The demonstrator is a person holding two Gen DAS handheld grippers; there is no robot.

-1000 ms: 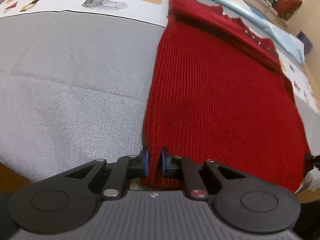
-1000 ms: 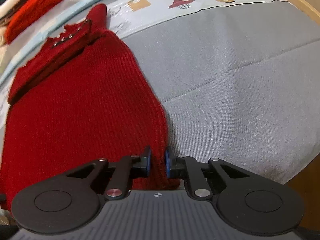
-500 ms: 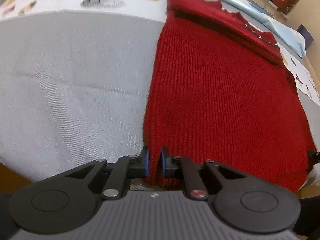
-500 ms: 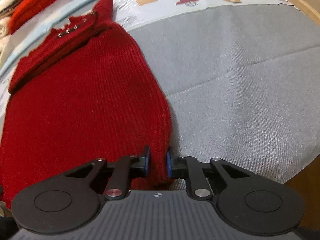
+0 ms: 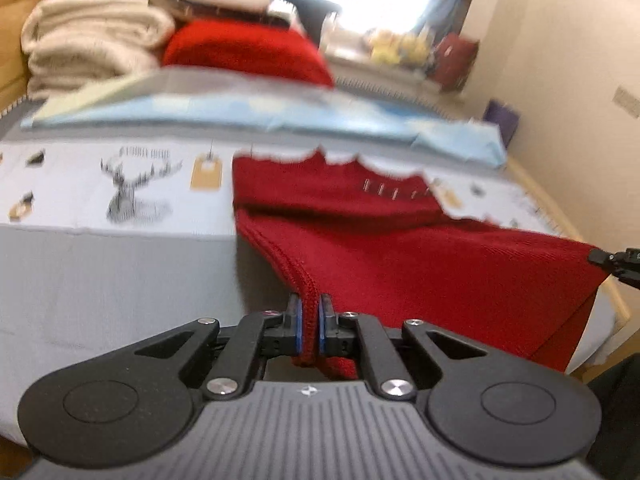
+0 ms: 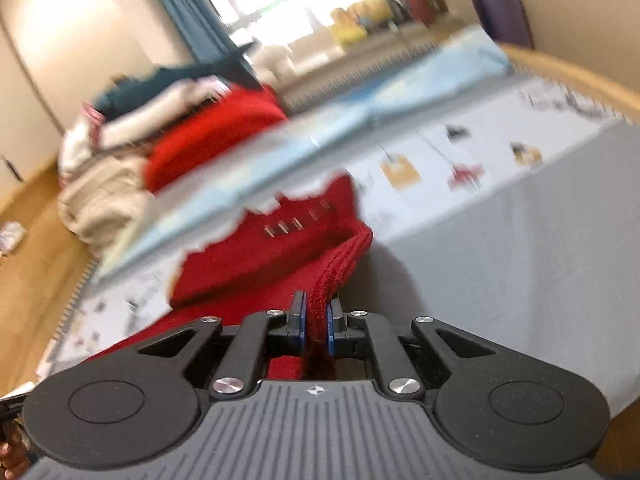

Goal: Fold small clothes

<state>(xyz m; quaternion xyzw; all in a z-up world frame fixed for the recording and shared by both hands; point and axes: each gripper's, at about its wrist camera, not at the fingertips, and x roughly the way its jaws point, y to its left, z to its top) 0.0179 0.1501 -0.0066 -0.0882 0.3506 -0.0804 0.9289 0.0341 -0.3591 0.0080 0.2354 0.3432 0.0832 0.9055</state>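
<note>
Bare grey bedsheet (image 5: pixel 100 280) is lying open at lower left, and I am pinching the dark red ribbed knitted sweater's (image 5: pixel 420 264) two lifted hem corners at centre frame, my left gripper (image 5: pixel 309 316) and right gripper (image 6: pixel 316 316) both levelled forward.

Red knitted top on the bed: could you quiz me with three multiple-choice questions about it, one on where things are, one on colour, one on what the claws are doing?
1. Where is the pile of folded laundry?
A. Beyond the sweater, at the far end of the bed
B. On the floor
C. On top of the sweater

2. What colour is the bed cover beside the sweater?
A. Green
B. Grey
C. Black

3. What are the two claws doing?
A. Both open
B. One open
C. Both pinching the sweater

Answers: 1 A, the pile of folded laundry lies past the sweater. 2 B, the bed cover is grey. 3 C, left claw and right claw each clamp a lifted knit edge.
</note>
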